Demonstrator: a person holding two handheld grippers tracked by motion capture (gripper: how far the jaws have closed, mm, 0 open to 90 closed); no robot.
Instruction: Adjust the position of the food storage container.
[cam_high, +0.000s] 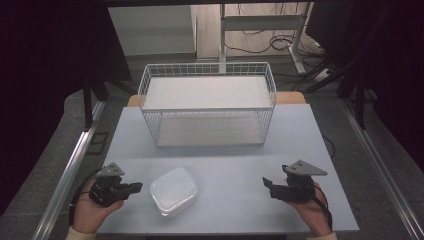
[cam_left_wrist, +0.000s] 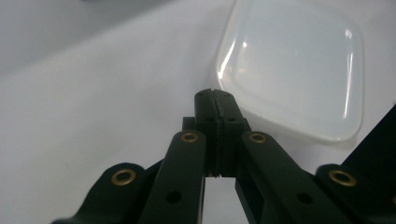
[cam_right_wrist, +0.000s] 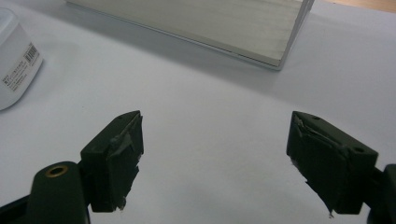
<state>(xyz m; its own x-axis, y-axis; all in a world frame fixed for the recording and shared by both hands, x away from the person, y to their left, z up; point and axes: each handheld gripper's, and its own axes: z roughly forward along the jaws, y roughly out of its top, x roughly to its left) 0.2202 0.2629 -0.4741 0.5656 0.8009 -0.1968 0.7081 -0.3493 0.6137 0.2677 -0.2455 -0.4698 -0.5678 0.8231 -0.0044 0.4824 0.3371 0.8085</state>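
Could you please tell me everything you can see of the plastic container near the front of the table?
The plastic container is a translucent white, rounded-rectangle box with its lid on, glossy on top. It rests flat on the pale table, in front of the wire basket and apart from it. A printed label with a barcode shows on one side wall in the right gripper view. The shut left hand-held gripper is just beside it; whether they touch is unclear.

In your right gripper view, the translucent white plastic lidded container (cam_right_wrist: 16, 60) is cut off at the left edge. Its label print is too small to read. In your left gripper view, its near rim sits hidden behind the black fingers (cam_left_wrist: 215, 105).
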